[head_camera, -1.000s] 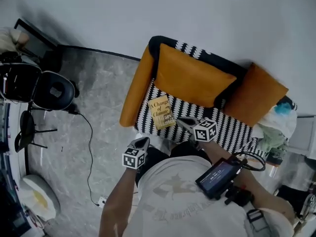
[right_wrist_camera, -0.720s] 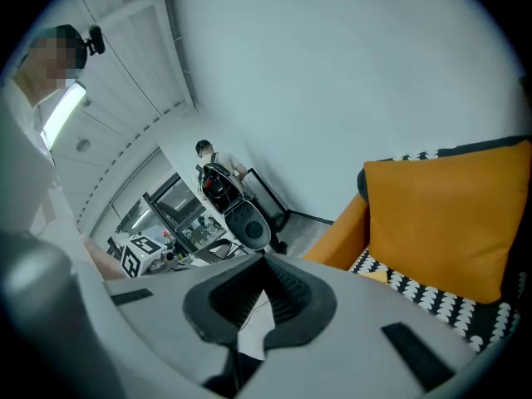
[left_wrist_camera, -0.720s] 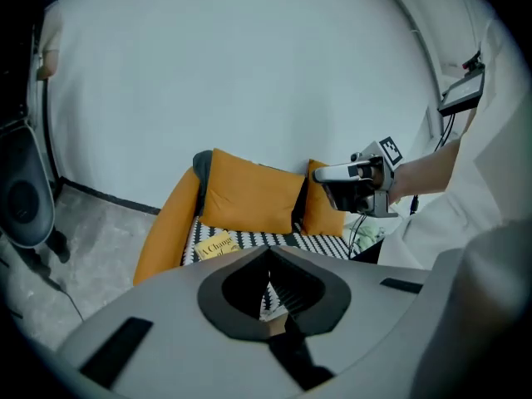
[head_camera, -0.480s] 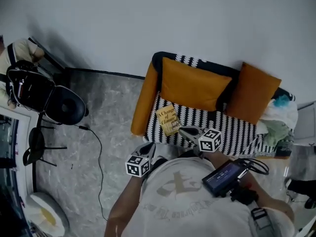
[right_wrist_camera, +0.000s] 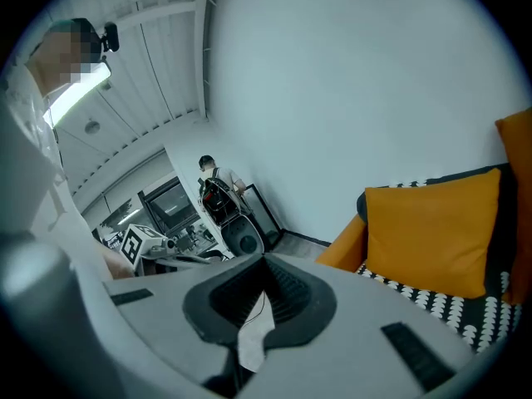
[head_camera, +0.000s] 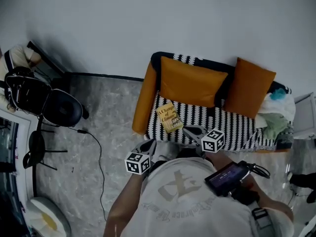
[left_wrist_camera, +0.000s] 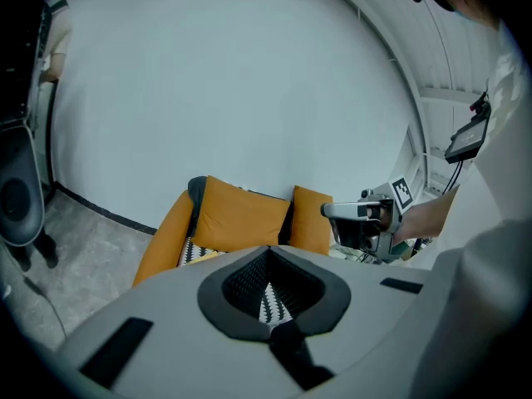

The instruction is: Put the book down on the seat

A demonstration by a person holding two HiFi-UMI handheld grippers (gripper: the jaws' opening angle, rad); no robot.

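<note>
Now the book (head_camera: pixel 169 117) lies flat on the seat (head_camera: pixel 232 127), by its armrest (head_camera: pixel 143 102). The left gripper (head_camera: pixel 149 145) and right gripper (head_camera: pixel 191 131) hang in front of the seat, claws pressed together, holding nothing.

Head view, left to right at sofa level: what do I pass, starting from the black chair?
black office chair → orange armrest → yellow book → smaller orange cushion → pale heap of fabric. The large cushion overlaps the book, so it is left out.

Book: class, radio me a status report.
Left gripper shut, empty. Right gripper shut, empty. Book flat on striped seat, untouched by either. Nothing on it.
</note>
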